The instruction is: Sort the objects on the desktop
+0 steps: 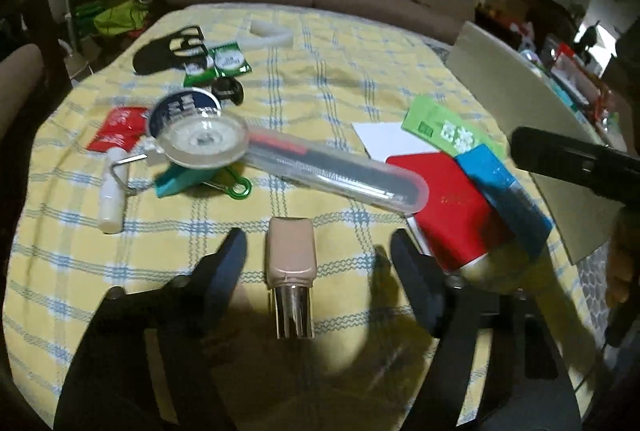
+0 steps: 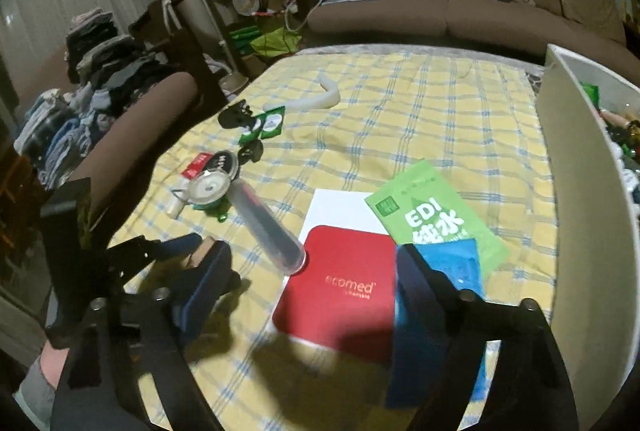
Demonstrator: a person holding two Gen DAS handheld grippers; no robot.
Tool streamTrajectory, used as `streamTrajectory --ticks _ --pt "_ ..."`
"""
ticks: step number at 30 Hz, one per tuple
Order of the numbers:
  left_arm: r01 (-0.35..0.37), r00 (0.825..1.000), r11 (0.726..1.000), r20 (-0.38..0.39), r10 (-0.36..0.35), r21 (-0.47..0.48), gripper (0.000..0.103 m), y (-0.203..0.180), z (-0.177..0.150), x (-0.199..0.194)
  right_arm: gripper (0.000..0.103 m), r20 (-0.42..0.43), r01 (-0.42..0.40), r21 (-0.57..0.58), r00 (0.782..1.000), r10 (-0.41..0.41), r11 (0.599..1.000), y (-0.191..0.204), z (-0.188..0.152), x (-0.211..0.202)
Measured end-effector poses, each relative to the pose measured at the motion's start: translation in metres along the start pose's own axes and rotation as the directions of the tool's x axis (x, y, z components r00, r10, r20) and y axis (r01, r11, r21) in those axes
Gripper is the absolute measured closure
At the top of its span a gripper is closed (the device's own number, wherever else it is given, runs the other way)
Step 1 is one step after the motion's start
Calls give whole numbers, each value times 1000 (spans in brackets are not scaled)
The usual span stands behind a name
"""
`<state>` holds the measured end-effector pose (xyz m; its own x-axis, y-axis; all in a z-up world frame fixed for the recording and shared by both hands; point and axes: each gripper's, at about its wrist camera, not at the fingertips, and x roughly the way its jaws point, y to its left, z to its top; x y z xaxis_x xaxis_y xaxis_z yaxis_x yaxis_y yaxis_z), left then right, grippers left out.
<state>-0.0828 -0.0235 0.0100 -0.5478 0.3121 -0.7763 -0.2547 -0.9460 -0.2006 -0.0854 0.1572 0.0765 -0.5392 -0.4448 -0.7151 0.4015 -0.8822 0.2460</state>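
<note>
Left gripper: I have it angled down over the cloth, jaws apart, nothing gripped; the fingers stand clear on either side of the beige bottle, so this reads to me as lining up a pick.
Beige bottle: lying flat on the yellow checked tablecloth, shiny cap towards me, squarely between my left jaws but untouched.
Right gripper: jaws wide and empty, hovering over the red case; I judge it is heading for that stack.
Red case: flat on a white sheet, with a blue packet overlapping its right edge and a green pouch tucked behind; stacked things will want peeling off one by one.
Clear tube: lies slantwise, its near end resting on the red case's corner, so lifting the case could roll it.
Middle clutter: round clear lid, teal clip, white roller, red sachet, heaped together and touching.
Far edge: scissors, green sachets, white curved piece.
White bin: at the right of the table, some items already inside; probably where sorted things go.
</note>
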Motion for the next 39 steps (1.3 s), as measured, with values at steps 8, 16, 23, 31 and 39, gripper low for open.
streamTrajectory --ticks 8,16,23,31,39 --pt "79 997 982 35 -74 -171 83 25 -1 -1 37 -26 10 -41 1000 -11 999 10 4 31" --pt "178 983 927 91 -157 -330 83 55 -1 -21 37 -41 -59 -39 998 58 997 37 59 75" --pt "215 976 897 114 -185 -386 83 69 4 -27 56 -219 -86 87 970 104 992 65 106 161" --pt "220 975 891 109 -192 -398 83 71 4 -27 80 -293 2 30 956 7 1000 74 103 195" --pt "255 965 895 151 -214 -366 83 54 16 -47 80 -238 -50 75 969 66 996 50 112 119"
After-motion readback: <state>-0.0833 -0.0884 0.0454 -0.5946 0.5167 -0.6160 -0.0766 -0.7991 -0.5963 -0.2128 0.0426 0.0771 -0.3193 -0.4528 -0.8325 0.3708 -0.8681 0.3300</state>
